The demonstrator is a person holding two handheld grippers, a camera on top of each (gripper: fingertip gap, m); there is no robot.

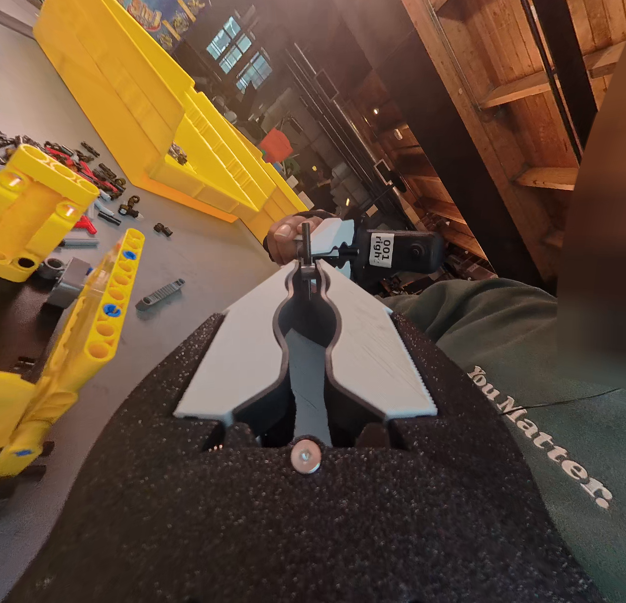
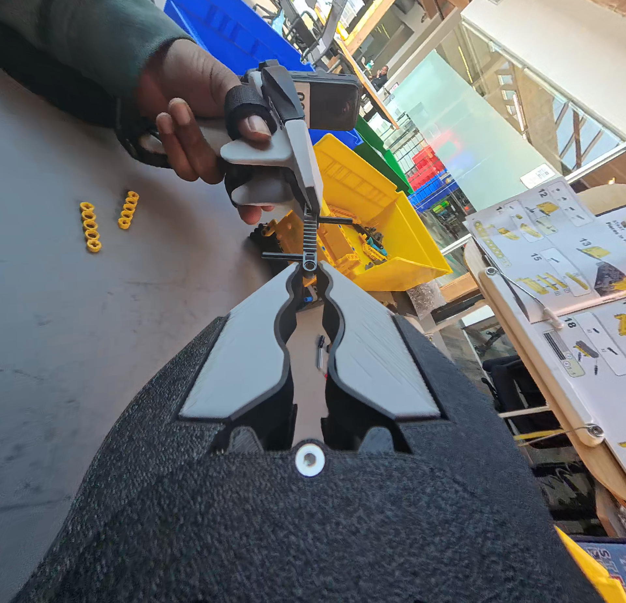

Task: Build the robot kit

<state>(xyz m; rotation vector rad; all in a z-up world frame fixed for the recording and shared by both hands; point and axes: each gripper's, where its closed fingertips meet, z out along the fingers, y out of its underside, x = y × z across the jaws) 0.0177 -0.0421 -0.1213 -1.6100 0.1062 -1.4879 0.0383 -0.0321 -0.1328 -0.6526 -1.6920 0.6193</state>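
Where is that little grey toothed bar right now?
In the right wrist view the grey toothed bar hangs mid-frame above the table, pinched between both grippers' tips, just in front of the yellow bin.

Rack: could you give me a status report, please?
Left gripper shut on rack. Right gripper shut on other end. Black axles through it. Yellow bin behind.

My grey bench point(image 1: 210, 258) is carrying yellow bins point(image 1: 111, 78), a scatter of small black and red parts point(image 1: 84, 170), two short yellow beams point(image 2: 90, 226) and a yellow bucket point(image 2: 379, 220).
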